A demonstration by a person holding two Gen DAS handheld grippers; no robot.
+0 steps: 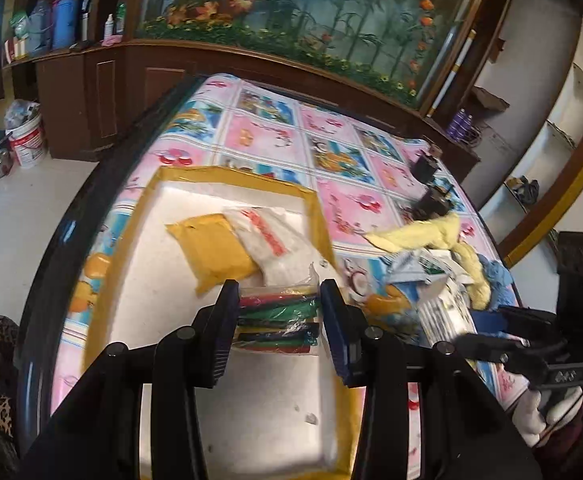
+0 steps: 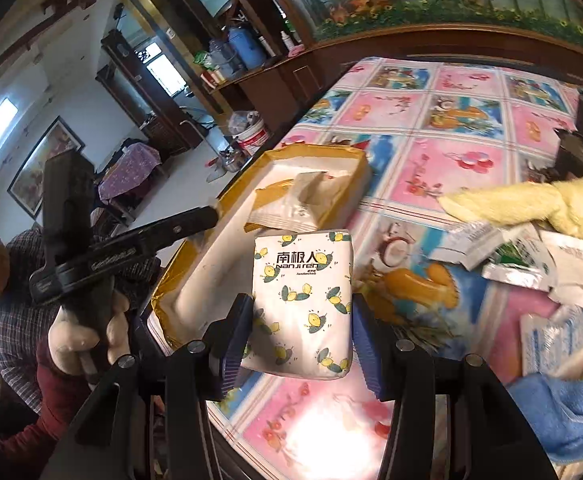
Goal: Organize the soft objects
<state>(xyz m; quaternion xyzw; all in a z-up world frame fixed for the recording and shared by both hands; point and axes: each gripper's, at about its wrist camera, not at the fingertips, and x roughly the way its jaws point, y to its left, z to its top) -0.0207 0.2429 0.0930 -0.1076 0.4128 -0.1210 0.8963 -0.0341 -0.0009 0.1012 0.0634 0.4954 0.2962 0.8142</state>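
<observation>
White lemon-print tissue pack (image 2: 301, 304), clamped in right tool (image 2: 300, 338)

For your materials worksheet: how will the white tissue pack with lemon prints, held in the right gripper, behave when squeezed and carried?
The white lemon-print tissue pack probably gives under the pads, since its plastic wrap looks soft. It seems light, hanging from the right gripper unsupported. The glossy film may slip.

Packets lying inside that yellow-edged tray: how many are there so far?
2 lie in the tray: a yellow packet and a white packet overlapping it. The left gripper holds a third, multicoloured packet above it.
</observation>
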